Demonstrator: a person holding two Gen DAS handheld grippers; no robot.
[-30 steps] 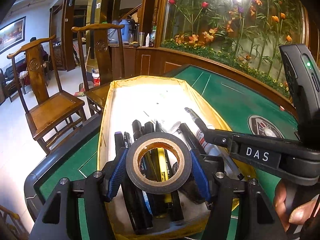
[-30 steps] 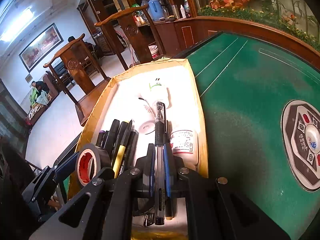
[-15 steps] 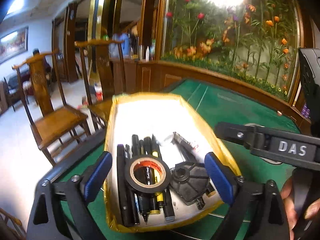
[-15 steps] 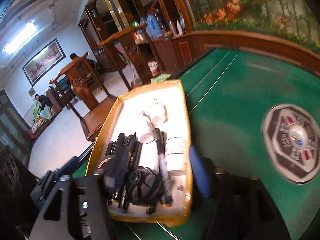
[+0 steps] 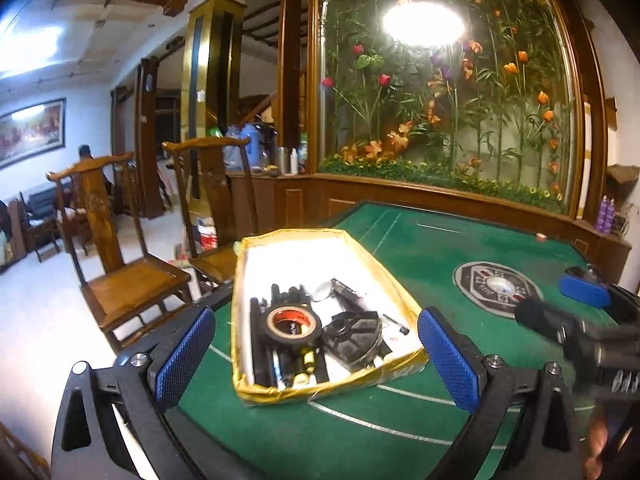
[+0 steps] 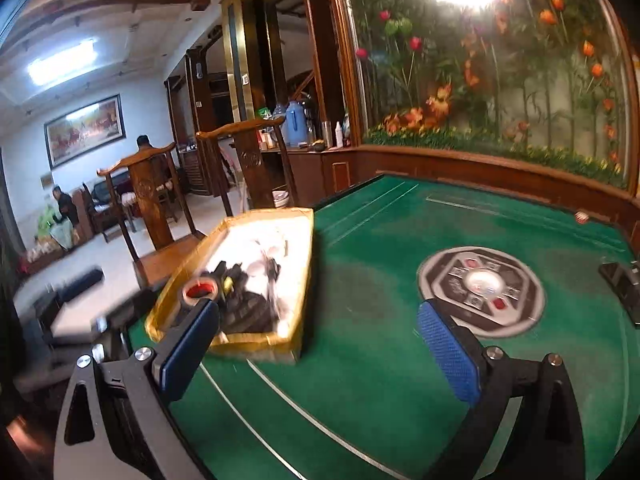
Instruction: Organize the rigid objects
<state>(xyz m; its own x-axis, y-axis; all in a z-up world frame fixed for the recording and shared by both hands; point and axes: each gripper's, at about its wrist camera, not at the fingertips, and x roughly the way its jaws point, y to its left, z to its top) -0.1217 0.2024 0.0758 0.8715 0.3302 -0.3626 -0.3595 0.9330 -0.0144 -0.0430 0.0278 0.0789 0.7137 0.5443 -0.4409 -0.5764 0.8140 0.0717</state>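
A yellow-rimmed box (image 5: pixel 400 292) with a white inside sits on the green felt table. In it lie a black tape roll (image 5: pixel 291 322), a black round piece (image 5: pixel 352 330), several pens (image 5: pixel 260 344) and white bottles. My left gripper (image 5: pixel 316 314) hangs in front of the box, its jaws opening wide with nothing between the pads. In the right wrist view the box (image 6: pixel 308 264) is blurred at the left, with the tape roll (image 6: pixel 199 292) in it. My right gripper (image 6: pixel 318 306) hovers over bare felt, jaws opening and empty. One of its blue pads (image 5: pixel 584 296) shows at the right of the left wrist view.
An octagonal panel (image 6: pixel 480 290) is set in the table's middle. A black device (image 6: pixel 620 280) lies at the right edge, and a small red-and-white piece (image 6: pixel 581 217) at the far rail. Two wooden chairs (image 5: pixel 120 272) stand left of the table. A person sits far back.
The left gripper let go of the tape roll and the right one let go of a pen; both now lie in the box. Both grippers drew back and opened wide.
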